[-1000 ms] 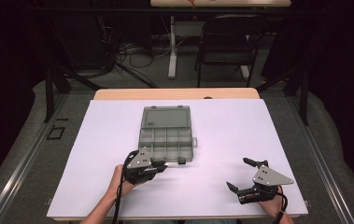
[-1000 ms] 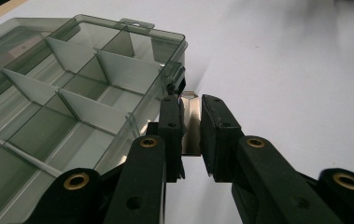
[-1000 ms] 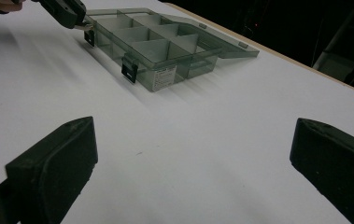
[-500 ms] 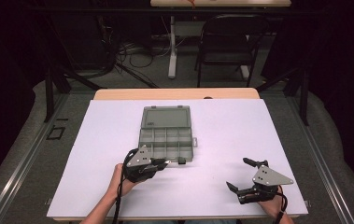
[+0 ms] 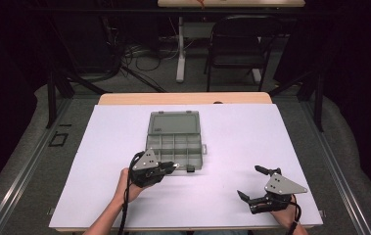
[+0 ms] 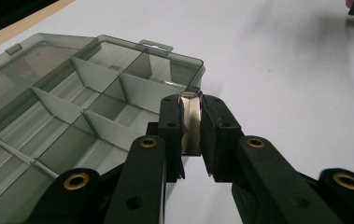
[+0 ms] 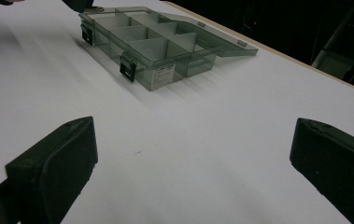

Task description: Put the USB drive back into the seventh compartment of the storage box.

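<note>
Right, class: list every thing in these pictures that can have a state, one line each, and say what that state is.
Organizer box: open, lid laid back flat on the table, compartments look empty.
Front latches: undone, hanging at the box's front wall.
Left tool: shut on a small shiny metal piece, at the box's near edge.
Right tool: open, nothing between its jaws, apart from the box.

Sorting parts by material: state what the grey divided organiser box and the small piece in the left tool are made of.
Grey divided organiser box: likely translucent smoky plastic, glossy; the dividers and the table show through its walls.
Small shiny piece clamped in the left tool: seemingly polished metal, given its mirror-like silver reflections, though chromed plastic is possible.
</note>
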A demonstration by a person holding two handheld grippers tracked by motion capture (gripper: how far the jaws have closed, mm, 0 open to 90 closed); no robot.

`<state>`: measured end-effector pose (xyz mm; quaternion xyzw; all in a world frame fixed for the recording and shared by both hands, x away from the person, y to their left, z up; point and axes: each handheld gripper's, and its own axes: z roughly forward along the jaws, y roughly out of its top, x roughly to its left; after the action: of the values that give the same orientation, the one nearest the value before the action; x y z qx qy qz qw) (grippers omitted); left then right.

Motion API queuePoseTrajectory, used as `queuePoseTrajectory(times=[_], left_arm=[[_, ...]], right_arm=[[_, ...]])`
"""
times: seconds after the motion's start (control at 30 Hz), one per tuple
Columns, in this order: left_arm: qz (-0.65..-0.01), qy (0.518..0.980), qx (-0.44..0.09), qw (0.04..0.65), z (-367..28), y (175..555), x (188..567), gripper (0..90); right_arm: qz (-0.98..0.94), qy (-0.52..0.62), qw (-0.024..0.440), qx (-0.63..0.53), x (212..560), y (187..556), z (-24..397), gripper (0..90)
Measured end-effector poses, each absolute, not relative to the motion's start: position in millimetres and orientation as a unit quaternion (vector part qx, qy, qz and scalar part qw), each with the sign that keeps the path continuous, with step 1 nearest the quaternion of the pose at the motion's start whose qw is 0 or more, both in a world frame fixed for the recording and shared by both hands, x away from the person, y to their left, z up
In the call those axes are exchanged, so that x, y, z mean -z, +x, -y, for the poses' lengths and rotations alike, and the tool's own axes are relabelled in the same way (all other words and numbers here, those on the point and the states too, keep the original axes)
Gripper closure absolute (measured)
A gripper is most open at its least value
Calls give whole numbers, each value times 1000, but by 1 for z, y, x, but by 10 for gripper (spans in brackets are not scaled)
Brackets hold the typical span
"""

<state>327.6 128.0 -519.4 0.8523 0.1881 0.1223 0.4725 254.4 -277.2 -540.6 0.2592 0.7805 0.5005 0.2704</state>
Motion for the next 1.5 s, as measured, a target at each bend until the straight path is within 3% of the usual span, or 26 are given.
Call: queuePoseTrajectory(times=[1.5], left_arm=[[-241,823,-142,494,-116,347,513,788]], right_arm=[[-781,266,268,-497,541,255,277,6]])
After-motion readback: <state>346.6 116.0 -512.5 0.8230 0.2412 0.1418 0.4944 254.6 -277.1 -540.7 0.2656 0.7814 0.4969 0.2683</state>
